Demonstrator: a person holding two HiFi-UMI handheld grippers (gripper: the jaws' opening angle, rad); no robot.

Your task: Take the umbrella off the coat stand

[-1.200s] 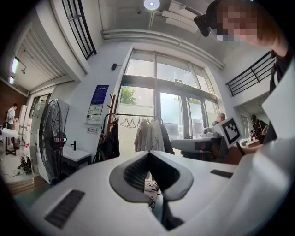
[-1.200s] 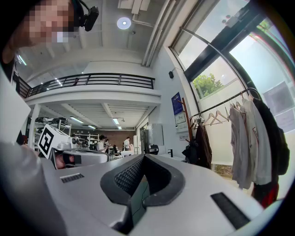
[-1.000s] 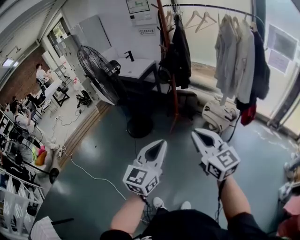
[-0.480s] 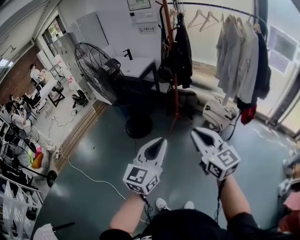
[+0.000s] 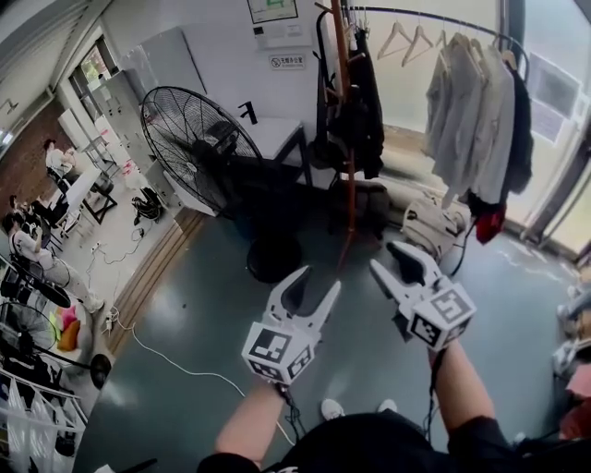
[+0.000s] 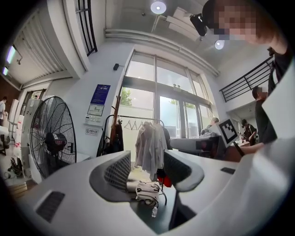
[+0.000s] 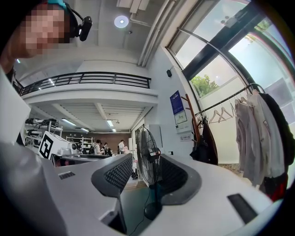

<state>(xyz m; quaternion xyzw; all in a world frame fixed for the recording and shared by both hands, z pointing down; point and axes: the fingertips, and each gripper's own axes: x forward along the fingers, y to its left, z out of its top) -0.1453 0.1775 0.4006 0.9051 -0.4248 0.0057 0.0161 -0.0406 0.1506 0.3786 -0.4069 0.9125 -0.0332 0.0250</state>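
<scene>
Hanging on the coat stand (image 5: 344,157): umbrella (image 5: 319,83), probably light, stiff-shafted, with slippery cloth; its curved handle is your hold. Left gripper (image 5: 317,282) and right gripper (image 5: 384,256): jaws just opened, nothing between them.

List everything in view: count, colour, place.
coat stand: one, orange-brown, back centre
dark garments: several, black, hung on the stand
floor fan: one, black, left of the stand
clothes rail: one, dark, back right
pale shirts: several, white-grey, on the rail
dark coat: one, rail's right end
bag: one, white, on the floor under the rail
cable: one, white, on the floor at left
left gripper: white, jaws have just been opening, nothing between
right gripper: white, jaws have just been opening, nothing between
</scene>
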